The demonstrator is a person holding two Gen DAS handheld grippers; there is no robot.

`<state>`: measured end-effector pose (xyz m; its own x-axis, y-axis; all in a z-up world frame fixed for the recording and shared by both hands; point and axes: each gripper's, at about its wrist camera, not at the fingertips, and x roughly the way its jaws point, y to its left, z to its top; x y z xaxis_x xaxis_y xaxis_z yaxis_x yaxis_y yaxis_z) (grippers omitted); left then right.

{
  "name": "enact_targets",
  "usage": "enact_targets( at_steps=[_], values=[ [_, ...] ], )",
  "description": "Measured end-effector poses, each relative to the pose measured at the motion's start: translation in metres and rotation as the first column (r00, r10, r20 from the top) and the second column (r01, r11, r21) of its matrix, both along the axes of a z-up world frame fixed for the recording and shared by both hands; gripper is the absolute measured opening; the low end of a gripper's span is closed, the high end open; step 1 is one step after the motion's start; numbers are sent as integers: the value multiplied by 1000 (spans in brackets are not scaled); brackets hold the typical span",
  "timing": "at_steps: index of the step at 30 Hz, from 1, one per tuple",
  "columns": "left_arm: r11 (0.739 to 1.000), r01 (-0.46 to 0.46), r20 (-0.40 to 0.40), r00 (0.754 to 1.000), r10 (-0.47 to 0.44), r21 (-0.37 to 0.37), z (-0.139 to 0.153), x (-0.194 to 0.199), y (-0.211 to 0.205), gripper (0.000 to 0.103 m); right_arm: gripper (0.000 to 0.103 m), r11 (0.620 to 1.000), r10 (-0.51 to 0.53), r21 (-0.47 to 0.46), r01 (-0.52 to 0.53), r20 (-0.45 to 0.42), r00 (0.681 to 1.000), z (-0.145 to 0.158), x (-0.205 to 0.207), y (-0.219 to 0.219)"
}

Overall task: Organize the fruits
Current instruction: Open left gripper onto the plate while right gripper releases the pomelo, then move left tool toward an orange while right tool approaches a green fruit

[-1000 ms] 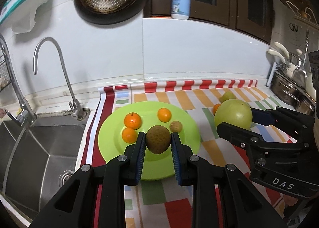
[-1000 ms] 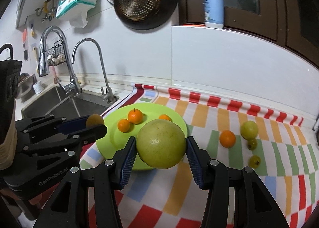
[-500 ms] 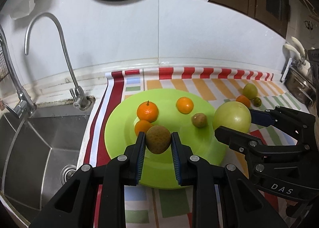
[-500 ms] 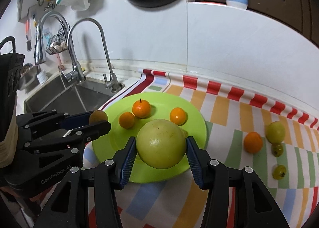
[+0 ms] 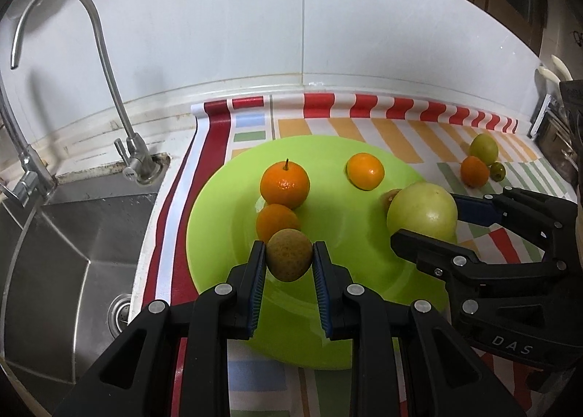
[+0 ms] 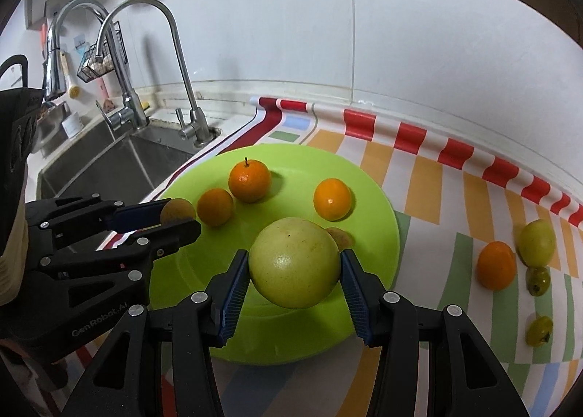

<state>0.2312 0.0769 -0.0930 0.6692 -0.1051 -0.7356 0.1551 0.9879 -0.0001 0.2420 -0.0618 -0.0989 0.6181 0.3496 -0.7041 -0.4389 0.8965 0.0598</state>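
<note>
Bright, sharp; fisheye-warped, vignetted edges

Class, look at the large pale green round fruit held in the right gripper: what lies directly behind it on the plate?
Behind the large pale green round fruit a small brown fruit peeks out on the lime green plate. Only its edge shows; the rest is covered.

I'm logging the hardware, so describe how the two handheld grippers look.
The left gripper and right gripper are both matte black plastic with silver screw heads and blue ribbed finger pads. The left body reads "GenRobot.AI", the right reads "DAS". No cables or sleeves are visible.
</note>
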Motion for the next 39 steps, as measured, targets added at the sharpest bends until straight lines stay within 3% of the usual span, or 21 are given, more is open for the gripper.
enact_targets(
  at_steps=[6, 13, 19, 39],
  values=[
    [1000, -3, 0, 1000, 3, 0, -3, 1, 2, 26, 51, 1000, 9, -5, -9, -13, 1000, -5, 5, 3],
    [1000, -19, 27, 999, 19, -6, 4, -6, 5, 36, 52, 1000, -4, -2, 4, -28, 1000, -5, 4, 2],
    [1000, -24, 60, 998, 24, -10, 18, -19, 4, 40, 53, 1000, -18, 4, 18, 51, 999, 16, -12, -4],
    [996, 87, 185, 979, -87, 9, 66, -76, -51, 57, 53, 982, -185, 61, 177, 155, 970, 59, -80, -68]
  ],
)
